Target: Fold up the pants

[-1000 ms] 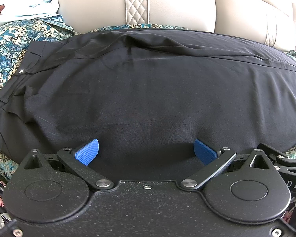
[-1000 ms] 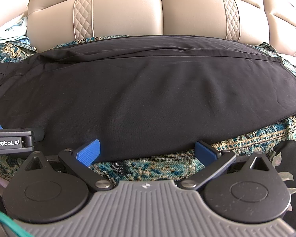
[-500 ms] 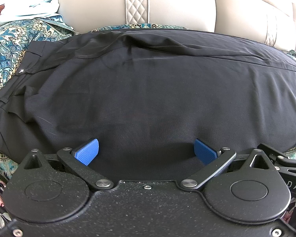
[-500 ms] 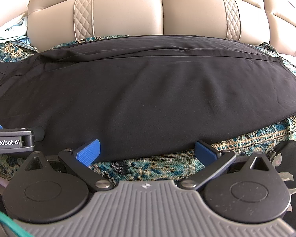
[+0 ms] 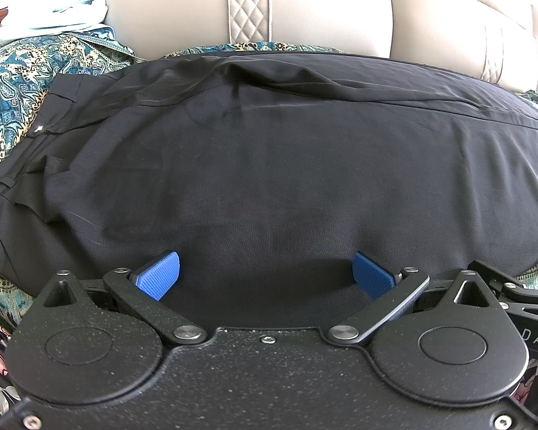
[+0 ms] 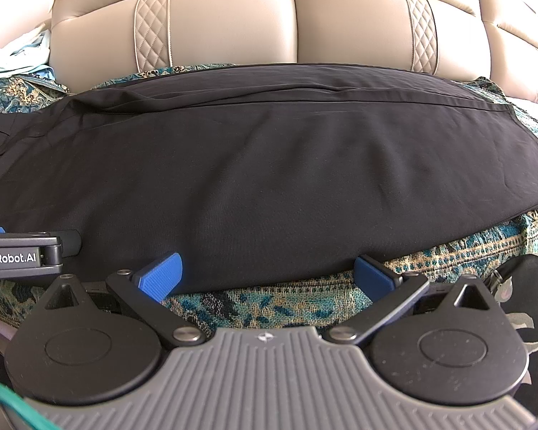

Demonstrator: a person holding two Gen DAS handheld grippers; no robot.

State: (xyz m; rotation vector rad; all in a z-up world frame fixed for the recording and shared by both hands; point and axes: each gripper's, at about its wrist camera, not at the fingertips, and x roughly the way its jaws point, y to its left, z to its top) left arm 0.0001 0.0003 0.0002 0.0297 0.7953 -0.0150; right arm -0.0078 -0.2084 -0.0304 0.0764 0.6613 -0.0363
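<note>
Black pants lie flat across a patterned teal cover, waistband at the left, legs running right; they also show in the right wrist view. My left gripper is open, its blue pads spread over the near edge of the pants near the seat. My right gripper is open at the near hem edge of the legs, its pads straddling the fabric edge and the cover. The left gripper's body shows at the left of the right wrist view.
The teal paisley cover lies under the pants on a beige leather sofa, whose backrest rises right behind. Light-coloured cloth is piled at the far left. A dark floral item sits at the near right.
</note>
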